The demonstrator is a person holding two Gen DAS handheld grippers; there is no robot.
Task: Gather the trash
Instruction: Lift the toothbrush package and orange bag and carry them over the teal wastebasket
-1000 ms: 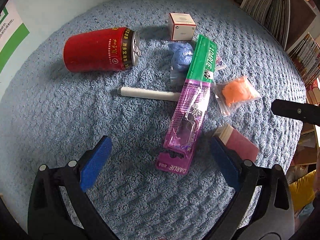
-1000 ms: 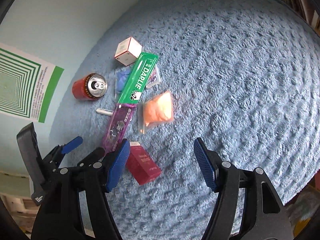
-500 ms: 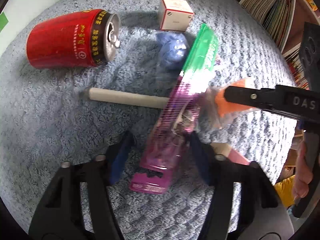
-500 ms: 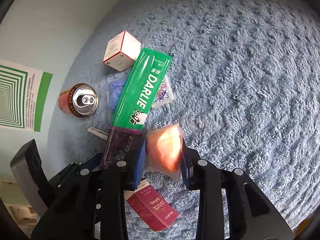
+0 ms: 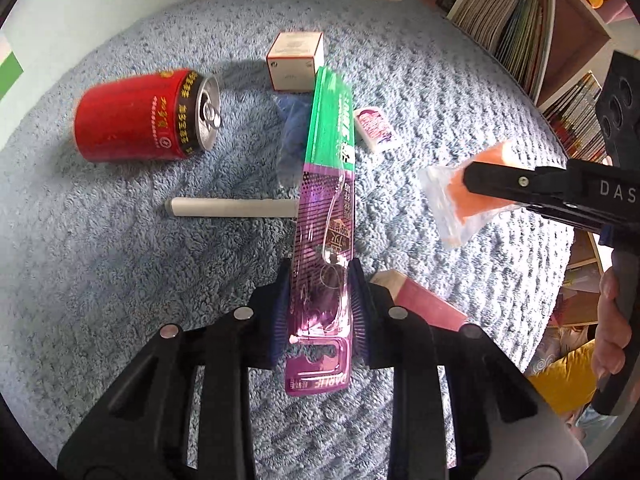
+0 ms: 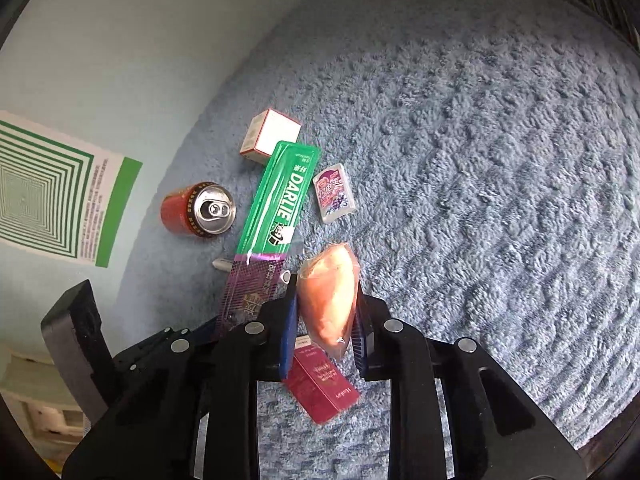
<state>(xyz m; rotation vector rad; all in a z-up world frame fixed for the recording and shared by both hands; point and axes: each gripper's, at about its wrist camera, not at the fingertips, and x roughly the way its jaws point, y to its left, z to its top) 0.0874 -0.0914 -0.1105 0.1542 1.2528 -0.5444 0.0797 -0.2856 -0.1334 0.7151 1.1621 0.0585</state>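
Observation:
My left gripper is closing its jaws on the near end of a long purple-and-green toothbrush pack; both blue pads press its edges. That pack points away over the blue carpet. My right gripper is closing its jaws on a clear bag with orange filling, pads pressing both sides, bag off the carpet. In the left wrist view that bag hangs from the right gripper's black finger.
On the carpet lie a red can, a white box, a white stick, a blue bag, a small sachet and a maroon box. A bookshelf stands at the right. A hand holds the right gripper.
Both grippers dropped onto the pile and shut, the left on the toothbrush pack, the right on the orange bag. Both have since risen a little with their items.

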